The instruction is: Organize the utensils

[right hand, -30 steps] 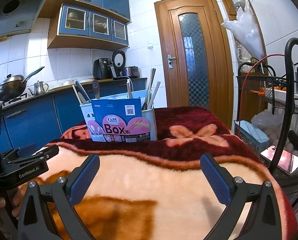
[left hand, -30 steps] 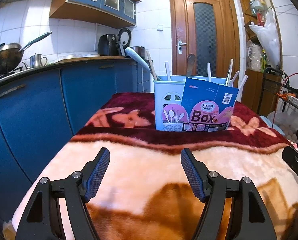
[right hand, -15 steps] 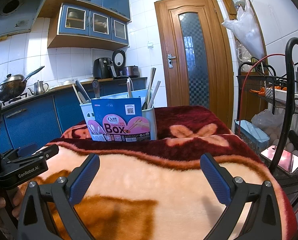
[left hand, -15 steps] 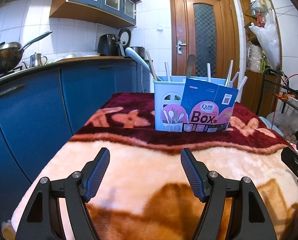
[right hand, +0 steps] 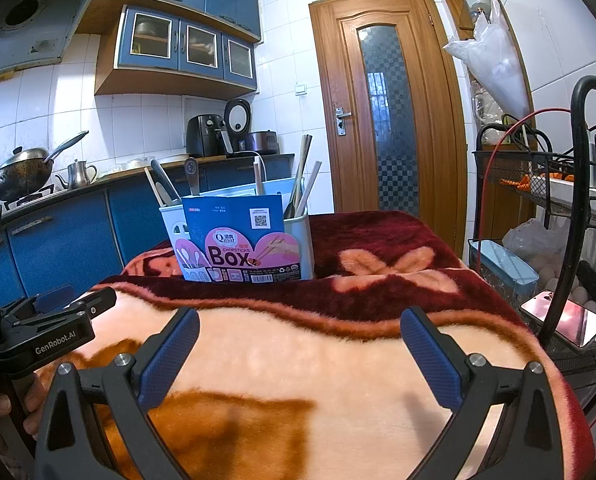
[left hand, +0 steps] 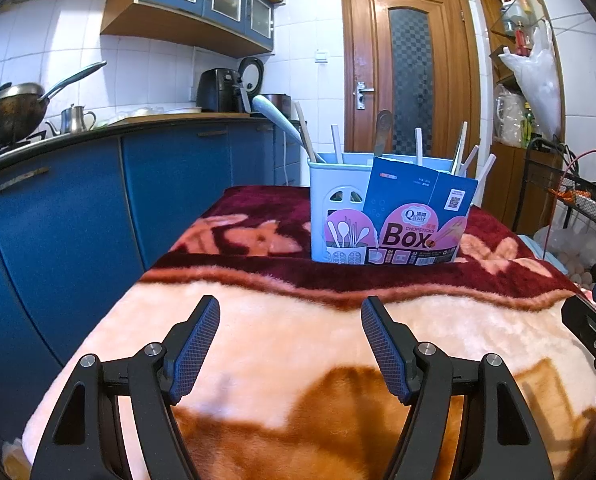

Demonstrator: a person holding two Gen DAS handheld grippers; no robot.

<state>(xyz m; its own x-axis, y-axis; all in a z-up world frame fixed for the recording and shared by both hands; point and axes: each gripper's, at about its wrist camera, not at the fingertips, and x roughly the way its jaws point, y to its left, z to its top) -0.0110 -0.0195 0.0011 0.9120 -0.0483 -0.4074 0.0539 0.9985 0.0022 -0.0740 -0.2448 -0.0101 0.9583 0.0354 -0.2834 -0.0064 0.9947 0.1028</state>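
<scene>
— What's ahead of my right tool [right hand: 300, 330]?

— Its fingers [right hand: 169, 356] are spread wide with nothing between them, over the blanket-covered desk [right hand: 298, 368]. Well beyond them stands the utensil holder [right hand: 242, 236], handles sticking up, a blue "Box" card across its front.

— And to its left?

— I see the left tool [right hand: 54, 320], with a hand below it.

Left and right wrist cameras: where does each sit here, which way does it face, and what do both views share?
Left wrist: on the left gripper, low over the blanket, facing the utensil holder and door; its open fingers show, the right gripper at the right edge.
Right wrist: on the right gripper, facing the same way from further right; its open fingers, the left gripper and a hand show.
Shared: utensil holder, Box sleeve, blanket, door, wok.
</scene>
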